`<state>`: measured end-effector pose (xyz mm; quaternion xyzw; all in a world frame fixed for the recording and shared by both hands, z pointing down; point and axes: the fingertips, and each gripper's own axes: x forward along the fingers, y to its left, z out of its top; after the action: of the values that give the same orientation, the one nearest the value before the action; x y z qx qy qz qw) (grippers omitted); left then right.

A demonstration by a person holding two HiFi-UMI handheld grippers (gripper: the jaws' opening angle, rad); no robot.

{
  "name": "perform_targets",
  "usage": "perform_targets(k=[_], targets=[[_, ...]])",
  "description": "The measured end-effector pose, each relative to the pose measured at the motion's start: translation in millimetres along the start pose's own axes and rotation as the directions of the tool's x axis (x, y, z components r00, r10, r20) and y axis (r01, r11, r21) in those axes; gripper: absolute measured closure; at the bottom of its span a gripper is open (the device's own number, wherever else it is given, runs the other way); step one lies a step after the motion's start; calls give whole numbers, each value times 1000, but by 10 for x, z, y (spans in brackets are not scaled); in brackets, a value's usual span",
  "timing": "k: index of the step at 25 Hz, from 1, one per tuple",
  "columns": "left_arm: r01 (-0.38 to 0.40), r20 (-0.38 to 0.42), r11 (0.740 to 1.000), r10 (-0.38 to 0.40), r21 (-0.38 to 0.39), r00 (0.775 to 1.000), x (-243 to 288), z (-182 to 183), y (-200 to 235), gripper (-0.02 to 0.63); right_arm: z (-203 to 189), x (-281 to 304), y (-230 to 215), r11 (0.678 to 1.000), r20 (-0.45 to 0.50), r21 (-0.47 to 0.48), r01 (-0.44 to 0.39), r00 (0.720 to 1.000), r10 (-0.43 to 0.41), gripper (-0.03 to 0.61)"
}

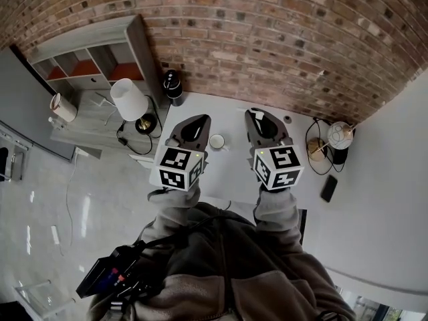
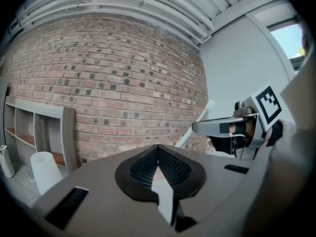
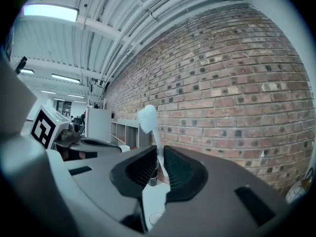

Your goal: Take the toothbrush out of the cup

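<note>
right gripper view: white toothbrush [image 3: 149, 127] upright, pinched by the right gripper [image 3: 158, 157]; left gripper [image 2: 158, 149] closed, empty.

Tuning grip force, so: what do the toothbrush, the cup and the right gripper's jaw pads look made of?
The toothbrush, clamped in the right gripper, is white, smooth and slightly glossy: likely plastic. The cup is white and smooth, maybe glazed ceramic; it is too small to be sure. The pads are matte black with fine ribbing: probably rubber.
</note>
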<state>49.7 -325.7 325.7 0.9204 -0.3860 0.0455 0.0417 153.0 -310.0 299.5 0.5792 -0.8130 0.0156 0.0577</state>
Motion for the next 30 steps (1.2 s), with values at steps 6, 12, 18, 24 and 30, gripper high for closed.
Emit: perform_targets(k=[6, 12, 18, 24, 30], targets=[[-13, 27, 1000, 12, 26, 1000, -30, 168, 35, 607, 152, -7, 28, 1000, 36, -17, -1, 999, 1, 531], [-24, 33, 999, 22, 42, 999, -43, 208, 31, 608, 223, -31, 56, 999, 85, 26, -23, 996, 21, 531], [-22, 38, 999, 20, 39, 999, -51, 238, 82, 608, 249, 6, 71, 1000, 90, 21, -21, 996, 19, 530], [-19, 41, 999, 18, 41, 999, -33, 235, 130, 608, 279, 52, 87, 1000, 98, 5, -17, 995, 17, 531], [-16, 36, 999, 14, 43, 999, -5, 227, 121, 607, 291, 44, 97, 1000, 100, -5, -16, 995, 17, 531]])
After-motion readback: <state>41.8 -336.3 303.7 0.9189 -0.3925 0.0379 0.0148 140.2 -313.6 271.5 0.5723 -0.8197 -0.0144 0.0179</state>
